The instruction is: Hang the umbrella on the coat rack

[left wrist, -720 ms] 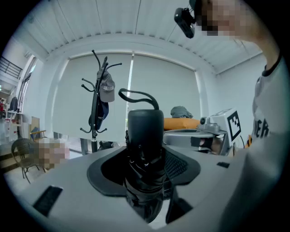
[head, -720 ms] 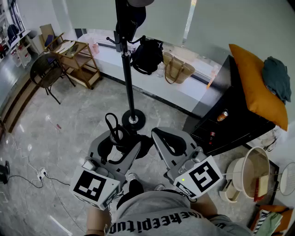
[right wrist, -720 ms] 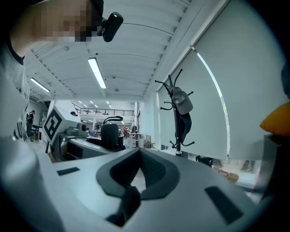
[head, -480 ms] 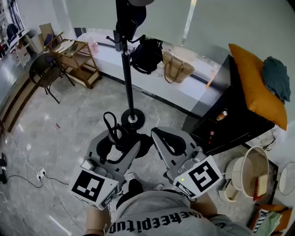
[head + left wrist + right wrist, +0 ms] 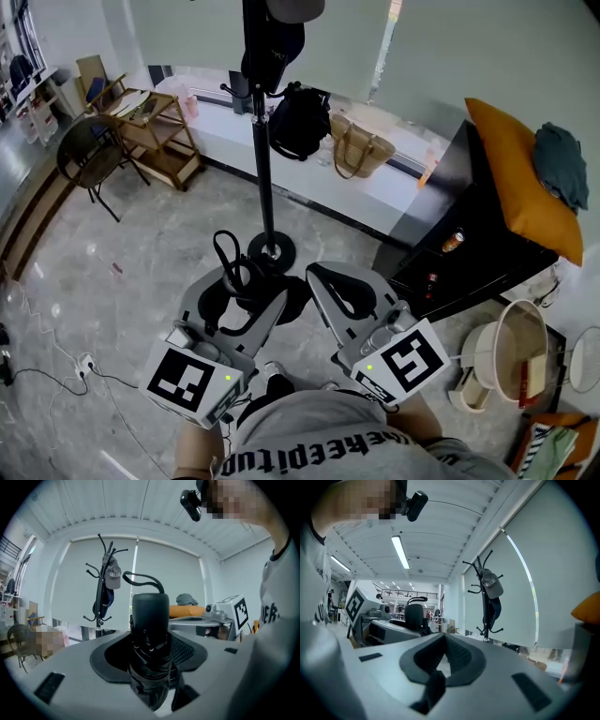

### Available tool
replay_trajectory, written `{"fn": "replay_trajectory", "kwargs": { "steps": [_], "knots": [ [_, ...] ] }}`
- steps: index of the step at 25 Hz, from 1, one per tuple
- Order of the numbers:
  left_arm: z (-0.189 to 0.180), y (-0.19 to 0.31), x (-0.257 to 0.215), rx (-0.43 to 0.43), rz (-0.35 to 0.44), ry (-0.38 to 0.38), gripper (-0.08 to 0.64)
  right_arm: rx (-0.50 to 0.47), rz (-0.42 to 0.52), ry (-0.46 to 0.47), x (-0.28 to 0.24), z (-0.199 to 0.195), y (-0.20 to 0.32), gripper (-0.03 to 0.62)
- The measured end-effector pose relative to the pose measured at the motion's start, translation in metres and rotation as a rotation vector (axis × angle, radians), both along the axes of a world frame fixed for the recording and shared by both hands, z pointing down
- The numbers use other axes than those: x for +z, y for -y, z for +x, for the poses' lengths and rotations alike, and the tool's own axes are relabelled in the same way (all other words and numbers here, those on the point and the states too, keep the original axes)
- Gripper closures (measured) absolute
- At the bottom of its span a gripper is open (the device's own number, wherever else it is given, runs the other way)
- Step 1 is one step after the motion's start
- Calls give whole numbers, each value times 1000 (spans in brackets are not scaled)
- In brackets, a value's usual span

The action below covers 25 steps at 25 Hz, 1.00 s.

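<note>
My left tool (image 5: 244, 289) is clamped on the folded black umbrella (image 5: 150, 639), one pad pressed to each side of its bunched canopy. The umbrella's blunt end points away from me, and its thin black strap (image 5: 140, 578) arches in a loop above it. The tool points roughly level, and its marker cube (image 5: 192, 380) sits close to my body.

My right tool (image 5: 444, 641) is just beside it on the right. Its jaws are together at the tips with nothing between the pads. Its own marker cube (image 5: 408, 361) also sits close in front of me.

Ahead of both tools stands the black coat rack (image 5: 262, 159), with its round base (image 5: 272, 248) on the grey marble floor (image 5: 141, 244). It is apart from the umbrella. A grey cap (image 5: 111, 573) hangs near the top of the rack, and a dark blue item (image 5: 105, 603) hangs below it.

Behind the rack, a black backpack (image 5: 298, 120) and a tan handbag (image 5: 361, 145) sit along the white window ledge (image 5: 375, 192).

To the right is a black cabinet (image 5: 469, 244) with an orange cushion (image 5: 520, 178) on top. A teal cloth (image 5: 562, 159) lies on the cushion.

To the left stand a wooden cart (image 5: 159, 131) and a dark chair (image 5: 89, 155).
</note>
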<state>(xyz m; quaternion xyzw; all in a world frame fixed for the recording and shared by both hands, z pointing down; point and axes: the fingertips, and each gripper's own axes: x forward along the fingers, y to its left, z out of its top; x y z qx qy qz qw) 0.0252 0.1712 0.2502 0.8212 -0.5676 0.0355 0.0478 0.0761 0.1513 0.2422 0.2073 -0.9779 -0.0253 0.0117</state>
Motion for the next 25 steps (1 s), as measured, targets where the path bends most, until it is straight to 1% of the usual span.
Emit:
{"fn": "replay_trajectory", "kwargs": {
  "steps": [6, 12, 18, 25],
  "knots": [
    [-26, 6, -4, 31, 17, 13, 316, 29, 1, 31, -5, -26, 5, 580],
    [-50, 10, -2, 57, 20, 13, 316, 80, 6, 32, 0, -44, 6, 580],
    [-54, 17, 4, 97, 11, 3, 316, 115, -2, 24, 1, -48, 13, 580],
    [-55, 38, 8, 89, 1, -4, 316, 96, -10, 25, 5, -53, 34, 580]
  ]
}}
